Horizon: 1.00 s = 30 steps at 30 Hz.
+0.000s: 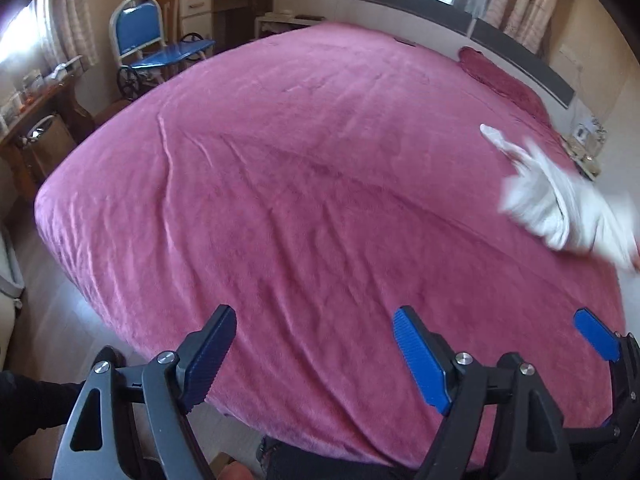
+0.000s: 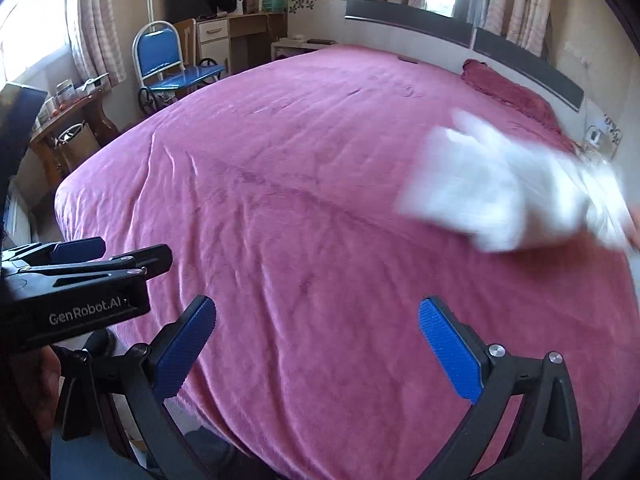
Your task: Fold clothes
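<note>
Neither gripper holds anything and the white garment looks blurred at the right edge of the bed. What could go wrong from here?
1. The white garment is motion-blurred near the right edge of the bed; it might slide off.
2. The left gripper and right gripper are open and well short of it, so a reach may bring them into each other.
3. It looks bunched, so a grab may catch several layers.

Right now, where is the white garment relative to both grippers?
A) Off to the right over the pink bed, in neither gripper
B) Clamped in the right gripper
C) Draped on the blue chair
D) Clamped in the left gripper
A: the white garment shows blurred at the right over the pink bed, while the left gripper and right gripper both stand open with nothing between them.
</note>
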Each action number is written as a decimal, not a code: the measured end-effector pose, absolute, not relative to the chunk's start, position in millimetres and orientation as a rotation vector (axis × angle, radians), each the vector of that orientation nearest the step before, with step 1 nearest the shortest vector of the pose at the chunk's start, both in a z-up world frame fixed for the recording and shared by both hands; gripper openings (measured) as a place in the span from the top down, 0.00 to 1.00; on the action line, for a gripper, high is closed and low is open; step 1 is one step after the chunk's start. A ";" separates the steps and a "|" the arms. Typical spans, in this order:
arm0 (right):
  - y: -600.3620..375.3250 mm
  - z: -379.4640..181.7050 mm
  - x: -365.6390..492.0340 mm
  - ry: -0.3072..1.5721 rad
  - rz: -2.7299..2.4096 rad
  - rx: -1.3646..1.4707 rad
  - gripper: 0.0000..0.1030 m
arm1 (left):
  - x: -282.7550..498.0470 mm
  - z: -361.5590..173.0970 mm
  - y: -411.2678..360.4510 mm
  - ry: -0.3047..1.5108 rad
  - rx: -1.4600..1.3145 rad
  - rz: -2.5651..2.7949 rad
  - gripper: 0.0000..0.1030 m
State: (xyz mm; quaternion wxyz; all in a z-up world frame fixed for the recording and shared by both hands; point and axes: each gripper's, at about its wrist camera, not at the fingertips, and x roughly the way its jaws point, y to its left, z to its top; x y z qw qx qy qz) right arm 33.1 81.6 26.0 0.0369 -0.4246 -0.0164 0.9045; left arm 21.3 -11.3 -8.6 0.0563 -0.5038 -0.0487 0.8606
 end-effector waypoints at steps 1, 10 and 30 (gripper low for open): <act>82.9 30.5 37.4 -0.052 2.765 -1.297 0.00 | 22.3 -7.6 -10.3 -0.155 -1.525 2.581 0.20; 122.4 69.6 101.0 -0.002 2.660 -1.152 0.00 | 31.1 34.2 49.1 -0.052 -1.358 2.419 0.19; 202.8 61.8 121.0 0.298 2.673 -1.046 0.00 | 22.1 36.1 99.2 0.214 -1.169 2.382 0.17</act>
